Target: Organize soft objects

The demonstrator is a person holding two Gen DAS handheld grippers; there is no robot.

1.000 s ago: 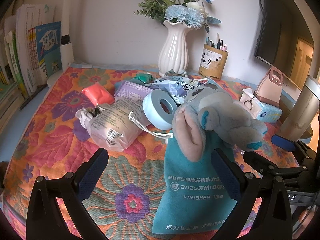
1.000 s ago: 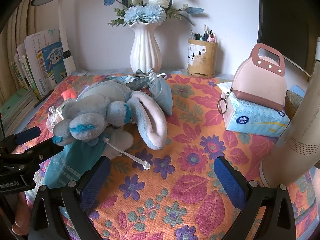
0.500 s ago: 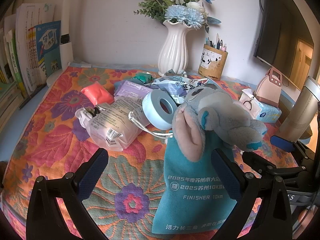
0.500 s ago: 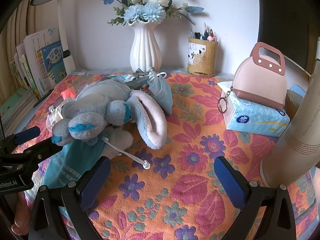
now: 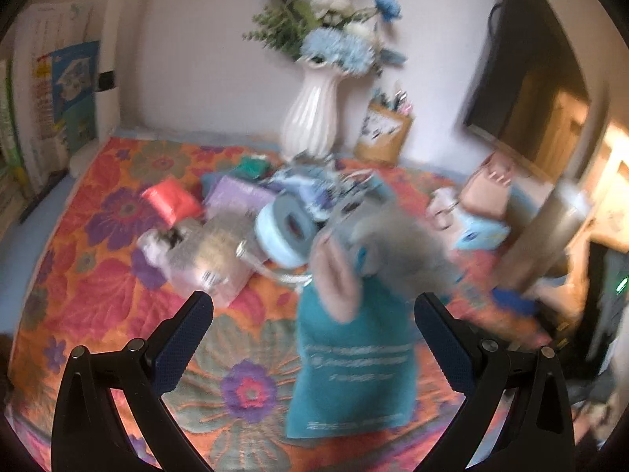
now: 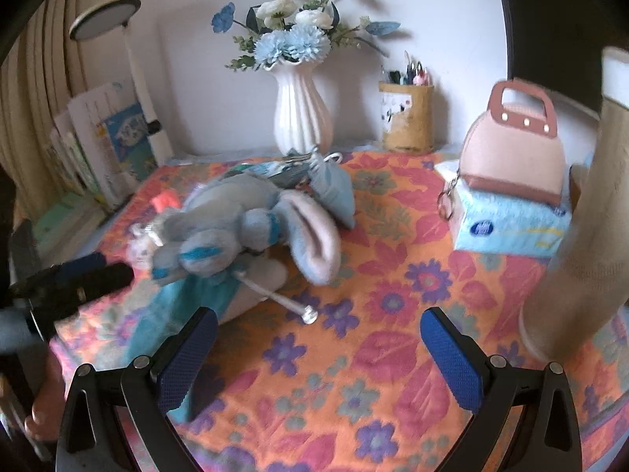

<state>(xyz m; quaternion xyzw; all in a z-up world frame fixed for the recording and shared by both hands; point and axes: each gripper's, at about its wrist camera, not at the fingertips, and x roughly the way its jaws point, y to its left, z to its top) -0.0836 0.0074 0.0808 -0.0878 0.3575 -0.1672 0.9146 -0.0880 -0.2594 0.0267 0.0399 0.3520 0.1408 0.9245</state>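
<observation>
- The grey plush toy lies ahead of my right gripper, off its left finger, sprawled over a teal towel on the floral cloth.
- From my left gripper (this view is badly blurred) the toy sits ahead, nearer the right finger, with the towel running down between the two fingers.
- Both pairs of fingers stand wide apart, holding nothing.
- A white drawstring with a clear stopper trails from under the toy, ahead between the right gripper's fingers.
- Beyond the left fingers I see a pale blue roll, a drawstring pouch and a coral packet.
- Far ahead stand a white vase and a pen holder.
- Ahead of the right finger, a pink handbag sits atop a tissue pack.
</observation>
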